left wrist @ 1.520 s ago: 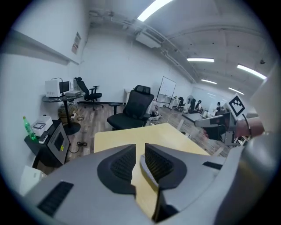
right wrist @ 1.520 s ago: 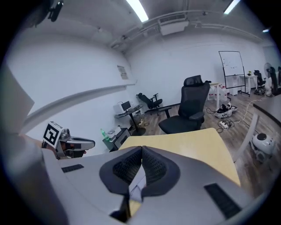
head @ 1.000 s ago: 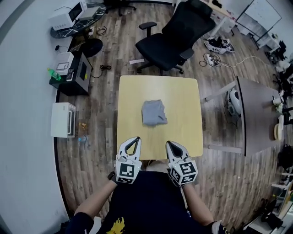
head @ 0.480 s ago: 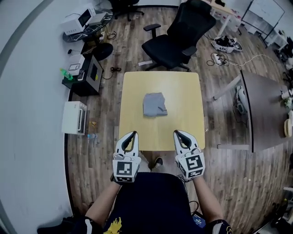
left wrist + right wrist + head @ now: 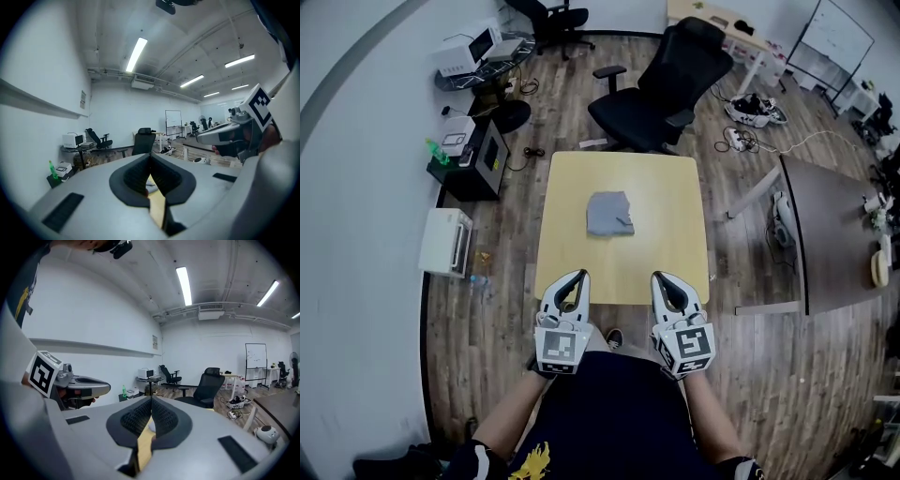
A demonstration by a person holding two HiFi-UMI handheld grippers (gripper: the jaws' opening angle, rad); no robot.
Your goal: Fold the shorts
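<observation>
Our left gripper (image 5: 579,277) and right gripper (image 5: 660,278) are clenched on nothing, by the six o'clock edge of the yellow table (image 5: 675,244). The grey shorts (image 5: 608,214) lie bundled near its centre, at our twelve o'clock. We judge them light, soft and floppy, best pinched at outer corners

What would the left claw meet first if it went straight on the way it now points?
Probably the yellow table, near the folded grey shorts; the left claw aims over its near edge. Depth is unclear: perhaps the shorts first.
</observation>
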